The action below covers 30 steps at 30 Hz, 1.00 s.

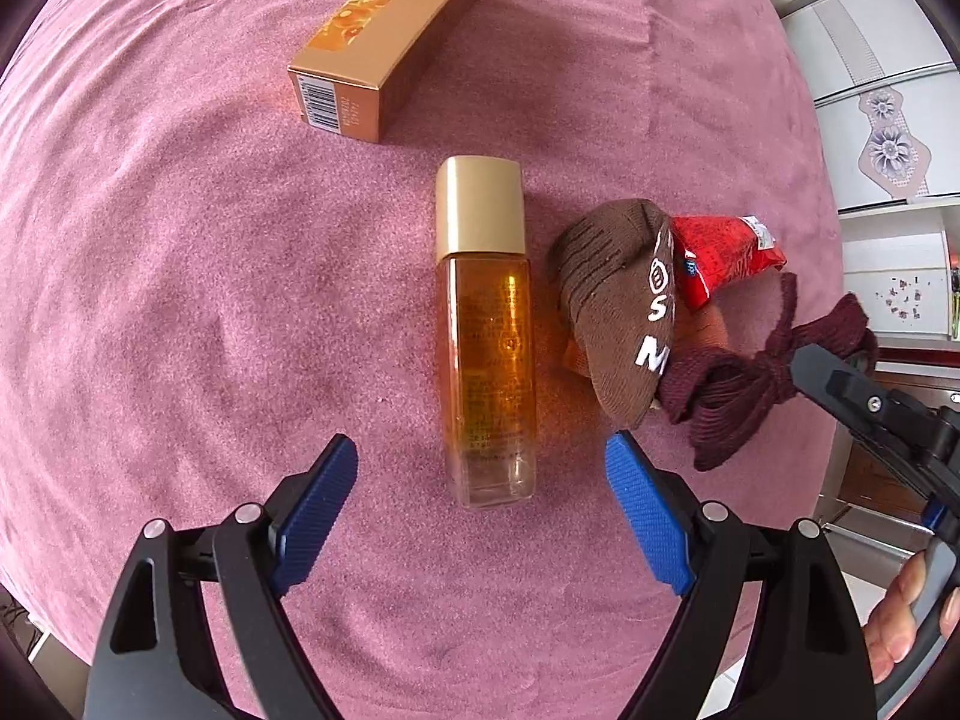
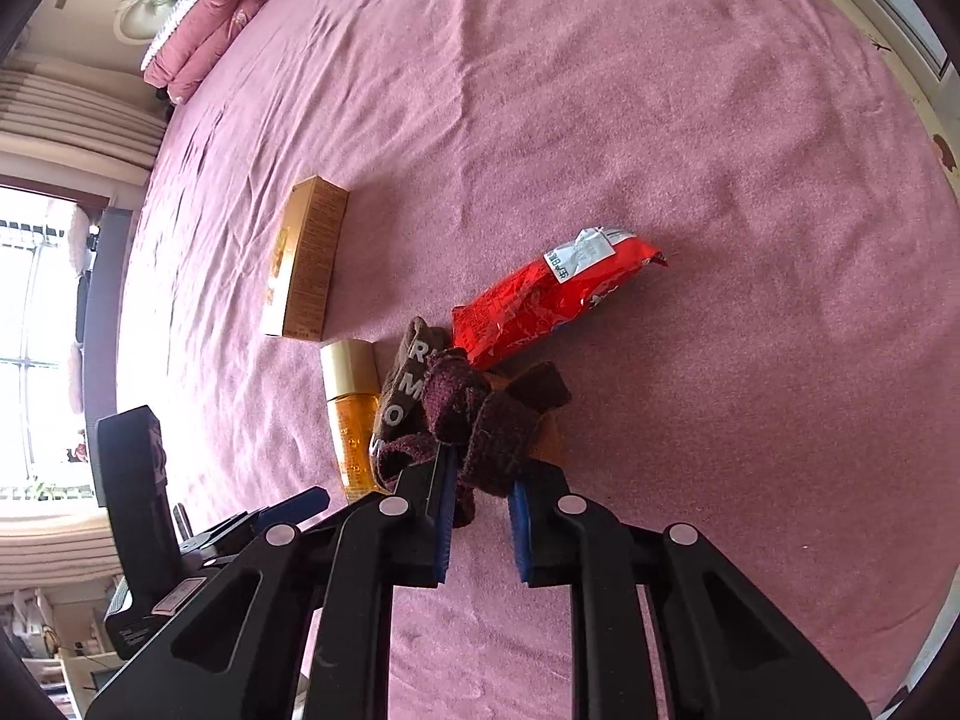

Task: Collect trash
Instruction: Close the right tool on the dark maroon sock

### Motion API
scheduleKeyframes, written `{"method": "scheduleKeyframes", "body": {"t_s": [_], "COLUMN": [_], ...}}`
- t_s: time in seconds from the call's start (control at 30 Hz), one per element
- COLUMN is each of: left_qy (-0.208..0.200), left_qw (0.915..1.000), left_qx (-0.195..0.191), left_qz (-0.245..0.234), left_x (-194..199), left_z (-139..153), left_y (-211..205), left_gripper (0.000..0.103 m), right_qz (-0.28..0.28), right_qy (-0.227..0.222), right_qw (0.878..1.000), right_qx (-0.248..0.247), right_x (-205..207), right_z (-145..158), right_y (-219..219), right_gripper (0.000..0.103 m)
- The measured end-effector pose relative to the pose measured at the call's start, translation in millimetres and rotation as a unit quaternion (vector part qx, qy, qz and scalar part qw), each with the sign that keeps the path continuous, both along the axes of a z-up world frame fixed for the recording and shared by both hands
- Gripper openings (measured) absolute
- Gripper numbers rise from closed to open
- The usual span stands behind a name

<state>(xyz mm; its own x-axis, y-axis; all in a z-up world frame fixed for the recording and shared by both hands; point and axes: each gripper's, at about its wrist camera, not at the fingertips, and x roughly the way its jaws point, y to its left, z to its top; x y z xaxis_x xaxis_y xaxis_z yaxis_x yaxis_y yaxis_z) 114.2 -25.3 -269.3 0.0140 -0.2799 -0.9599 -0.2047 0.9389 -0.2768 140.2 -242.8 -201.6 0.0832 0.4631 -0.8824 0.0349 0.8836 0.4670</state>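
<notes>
just right of the amber bottle point(image 1: 487, 336), right gripper point(image 2: 480, 510) pinches the maroon sock point(image 2: 480, 438); lift straight, left gripper point(image 1: 480, 480) spread wide.

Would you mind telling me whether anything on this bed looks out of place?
Yes: the amber bottle lies on its side, not upright, and a red snack wrapper sits tangled with socks on the pink bedspread.

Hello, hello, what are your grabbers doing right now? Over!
Left gripper open, straddling the amber bottle. Right gripper shut on the maroon sock. Brown sock lies over the red snack wrapper.
</notes>
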Motion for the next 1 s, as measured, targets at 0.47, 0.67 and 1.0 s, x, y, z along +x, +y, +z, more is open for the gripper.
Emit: {"method": "scheduleKeyframes", "body": {"t_s": [0.47, 0.67, 1.0], "left_qy": [0.035, 0.014, -0.016], "left_qw": [0.9987, 0.9991, 0.9986], "left_qx": [0.01, 0.005, -0.039], "left_qz": [0.035, 0.04, 0.034], "left_x": [20, 8, -34], "left_z": [-18, -4, 38], "left_y": [7, 15, -1], "left_gripper": [0.036, 0.034, 0.032], "right_qz": [-0.023, -0.017, -0.034], "right_qy": [-0.001, -0.013, -0.034], "right_qw": [1.0, 1.0, 0.999], "right_qx": [-0.006, -0.005, -0.004], "right_x": [-19, -34, -62], "right_z": [8, 22, 45], "right_y": [-26, -30, -51], "right_gripper": [0.015, 0.015, 0.015]}}
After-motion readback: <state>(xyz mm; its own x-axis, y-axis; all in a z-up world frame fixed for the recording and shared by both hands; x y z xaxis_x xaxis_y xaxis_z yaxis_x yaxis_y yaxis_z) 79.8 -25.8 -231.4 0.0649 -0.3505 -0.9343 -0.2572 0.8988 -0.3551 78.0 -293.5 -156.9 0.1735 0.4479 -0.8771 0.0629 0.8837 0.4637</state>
